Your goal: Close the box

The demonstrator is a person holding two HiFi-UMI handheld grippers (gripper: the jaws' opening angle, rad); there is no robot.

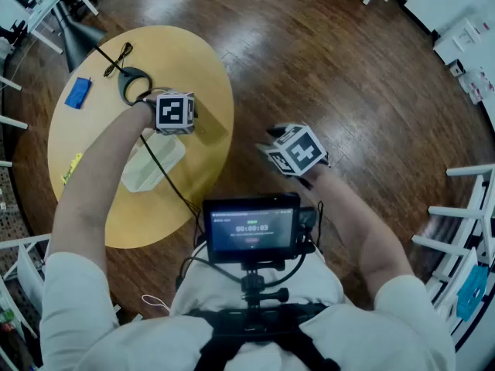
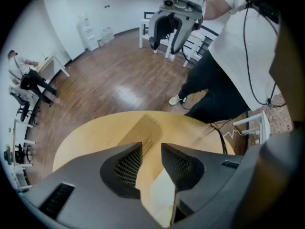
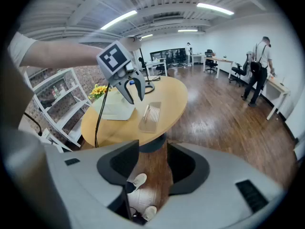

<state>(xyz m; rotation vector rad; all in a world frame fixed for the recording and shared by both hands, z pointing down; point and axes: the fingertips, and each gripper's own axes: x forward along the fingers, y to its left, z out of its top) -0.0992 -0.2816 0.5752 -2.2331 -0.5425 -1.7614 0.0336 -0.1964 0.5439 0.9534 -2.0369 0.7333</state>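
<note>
Box [image 1: 148, 167], long axis diagonal across table [image 1: 178, 60], lid [image 3: 150, 114] just beside

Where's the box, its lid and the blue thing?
box [image 3: 112, 110], right gripper view, its near side wall.
lid [image 3: 150, 117], right gripper view, its flat middle.
blue thing [image 1: 78, 93], head view, its middle.

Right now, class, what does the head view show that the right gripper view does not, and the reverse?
Head view only: a small blue object on the table and a lit screen at the person's chest. Right gripper view only: a standing person and ceiling lights. Both: the round yellow table, the translucent box, the left gripper.
</note>
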